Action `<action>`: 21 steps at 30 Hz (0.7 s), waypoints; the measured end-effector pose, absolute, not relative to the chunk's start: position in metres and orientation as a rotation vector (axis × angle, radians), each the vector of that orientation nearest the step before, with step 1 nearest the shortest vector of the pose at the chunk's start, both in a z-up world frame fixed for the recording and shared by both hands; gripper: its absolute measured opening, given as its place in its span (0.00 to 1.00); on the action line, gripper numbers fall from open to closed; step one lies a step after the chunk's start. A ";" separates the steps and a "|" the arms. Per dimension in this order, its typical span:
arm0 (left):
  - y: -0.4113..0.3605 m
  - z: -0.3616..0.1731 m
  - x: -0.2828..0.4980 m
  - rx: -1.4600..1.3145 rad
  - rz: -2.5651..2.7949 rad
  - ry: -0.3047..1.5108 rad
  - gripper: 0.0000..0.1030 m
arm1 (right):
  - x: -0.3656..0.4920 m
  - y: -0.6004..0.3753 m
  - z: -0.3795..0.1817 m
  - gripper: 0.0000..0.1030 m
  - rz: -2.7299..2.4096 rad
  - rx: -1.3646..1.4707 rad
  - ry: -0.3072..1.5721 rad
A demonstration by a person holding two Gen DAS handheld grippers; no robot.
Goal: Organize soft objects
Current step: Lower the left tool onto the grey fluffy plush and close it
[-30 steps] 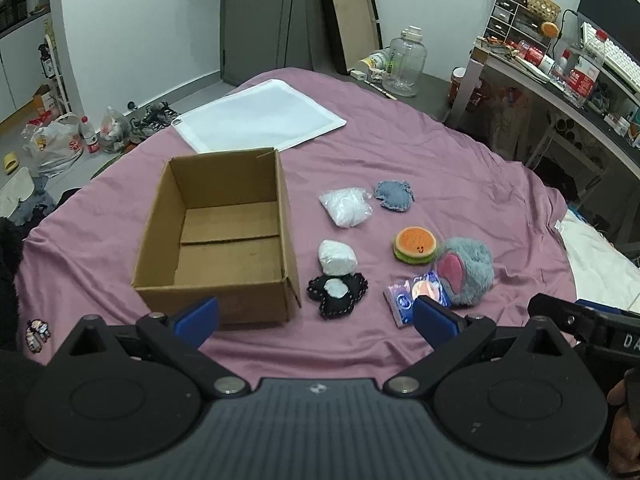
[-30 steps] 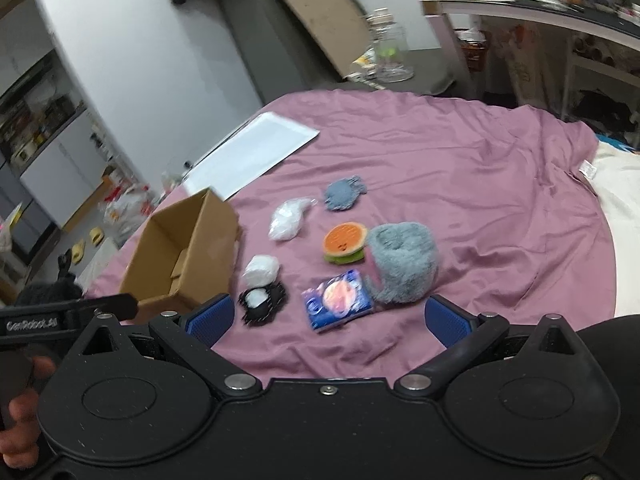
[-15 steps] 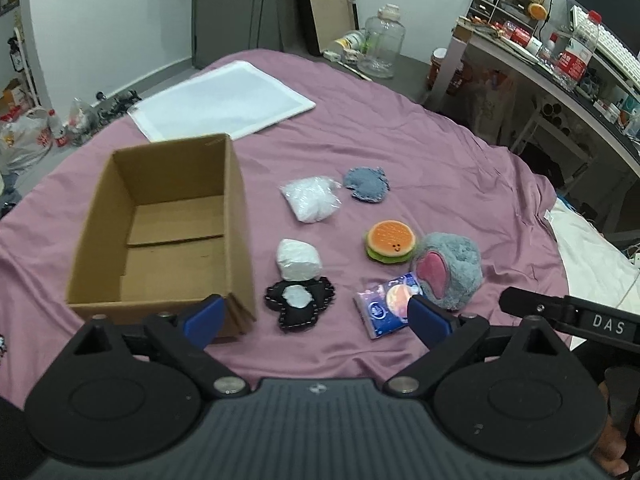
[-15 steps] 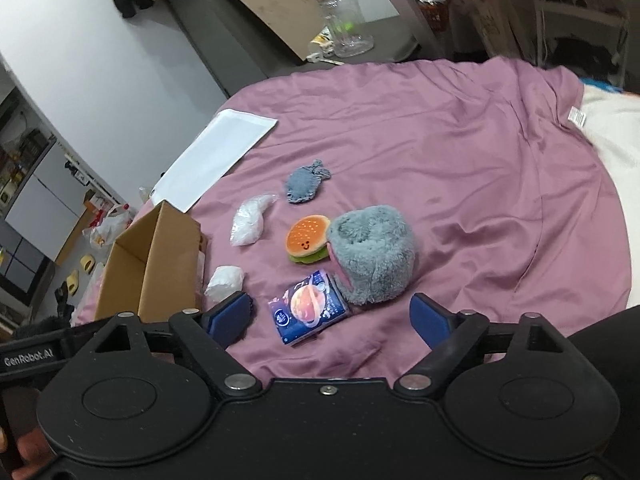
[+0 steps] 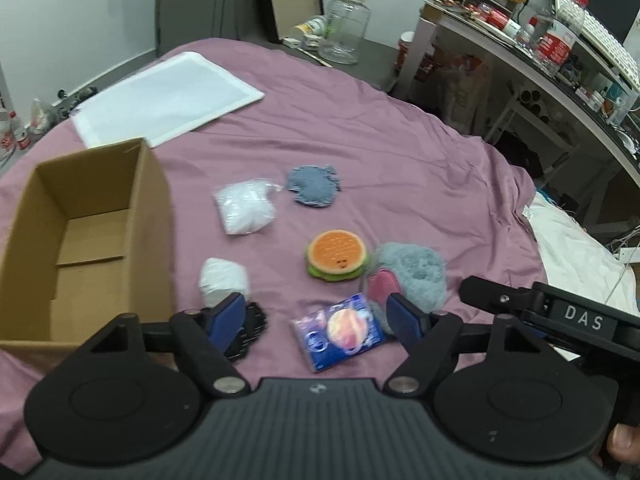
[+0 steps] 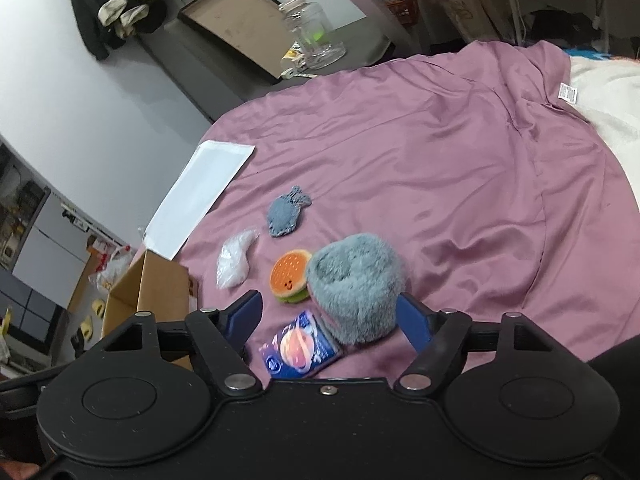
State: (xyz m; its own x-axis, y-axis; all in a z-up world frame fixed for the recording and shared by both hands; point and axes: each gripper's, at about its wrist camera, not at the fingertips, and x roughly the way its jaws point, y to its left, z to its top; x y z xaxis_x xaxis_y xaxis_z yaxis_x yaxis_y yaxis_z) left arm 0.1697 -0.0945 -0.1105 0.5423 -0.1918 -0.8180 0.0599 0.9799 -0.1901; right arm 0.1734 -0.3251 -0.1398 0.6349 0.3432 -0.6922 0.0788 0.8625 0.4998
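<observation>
purple bedsheet [image 5: 400, 152], holding: open cardboard box [image 5: 92, 240] at the left, nothing visible inside; white folded sheet [image 5: 168, 100] behind the box

soft items beside the box: clear bag of white stuffing [image 5: 246, 210]; blue-grey knitted piece [image 5: 314, 186]; burger plush [image 5: 337, 254]; grey furry plush with pink lining [image 5: 412, 276], touching the burger plush; blue printed packet [image 5: 342, 330]; white wrapped lump [image 5: 222, 280]; black plush [image 5: 250, 330], partly hidden

left gripper [image 5: 318, 316]: fingers wide apart, holding nothing, the packet lying between its tips

right gripper [image 6: 330, 314]: fingers wide apart, empty, the grey furry plush [image 6: 352, 280] sitting between its tips, packet [image 6: 298, 346] just beside it
</observation>
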 end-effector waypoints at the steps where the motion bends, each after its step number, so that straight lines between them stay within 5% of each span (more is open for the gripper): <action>1: -0.098 -0.113 0.172 -0.148 -0.151 0.992 0.70 | 0.176 -0.327 -0.141 0.69 0.158 0.535 0.879; 8: -0.121 -0.130 0.193 -0.172 -0.180 1.032 0.53 | 0.192 -0.340 -0.157 0.58 0.152 0.590 0.894; 16: -0.131 -0.146 0.211 -0.219 -0.186 1.053 0.50 | 0.205 -0.347 -0.176 0.52 0.163 0.634 0.926; 21: -0.138 -0.155 0.224 -0.242 -0.179 1.066 0.47 | 0.215 -0.353 -0.188 0.39 0.162 0.679 0.948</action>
State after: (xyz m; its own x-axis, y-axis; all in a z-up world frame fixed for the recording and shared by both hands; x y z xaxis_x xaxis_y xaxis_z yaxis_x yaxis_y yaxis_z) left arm 0.2242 -0.1377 -0.1551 0.4733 -0.2605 -0.8415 0.0278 0.9592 -0.2813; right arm 0.2148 -0.3527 -0.1880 0.5888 0.4135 -0.6945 0.1592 0.7830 0.6012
